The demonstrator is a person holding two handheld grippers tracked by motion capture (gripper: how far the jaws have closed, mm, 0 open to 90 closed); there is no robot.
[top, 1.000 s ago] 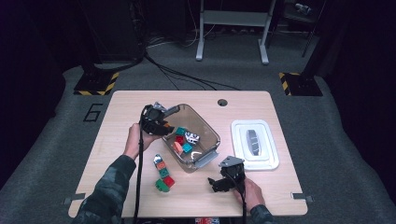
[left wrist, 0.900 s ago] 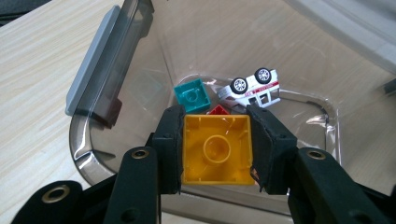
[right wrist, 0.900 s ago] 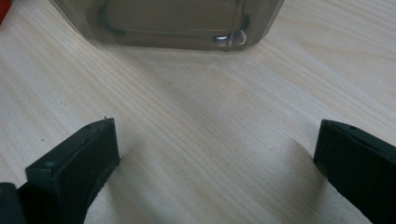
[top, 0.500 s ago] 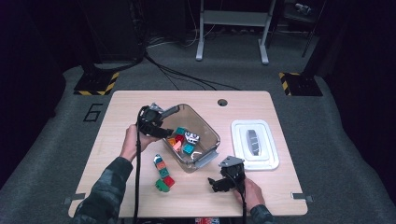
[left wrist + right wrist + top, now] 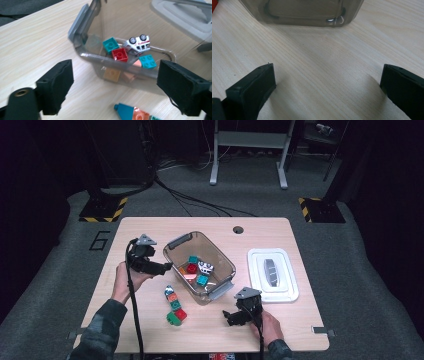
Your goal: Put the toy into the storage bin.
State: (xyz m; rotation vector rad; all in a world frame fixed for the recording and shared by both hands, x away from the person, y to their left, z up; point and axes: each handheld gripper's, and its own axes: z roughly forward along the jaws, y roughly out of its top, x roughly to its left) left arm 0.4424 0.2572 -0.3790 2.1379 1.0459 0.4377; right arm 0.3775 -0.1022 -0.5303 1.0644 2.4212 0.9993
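A clear plastic bin (image 5: pixel 220 251) stands mid-table, holding a toy car (image 5: pixel 205 267), a red brick (image 5: pixel 190 268) and teal bricks (image 5: pixel 202 279). My left gripper (image 5: pixel 167 266) hovers just outside the bin's left wall; its jaws have just been opening and nothing is between them. In the left gripper view the gripper (image 5: pixel 115 85) faces the bin's rim (image 5: pixel 85 22), the car (image 5: pixel 138 44) and the red brick (image 5: pixel 120 54). A row of joined bricks (image 5: pixel 174 304) lies in front of the bin. Near the front edge my right gripper (image 5: pixel 227 317) rests open and empty, its jaws (image 5: pixel 328 85) facing the bin's wall (image 5: pixel 304 12).
A white lid (image 5: pixel 272 275) with a grey piece on it lies to the right of the bin. The table has a cable hole (image 5: pixel 238 229) at the back. Bare wood stretches along the table's left and front sides.
My left gripper has drawn back leftward from over the bin to just outside its left wall, and its jaws have opened. The right gripper has stayed put.
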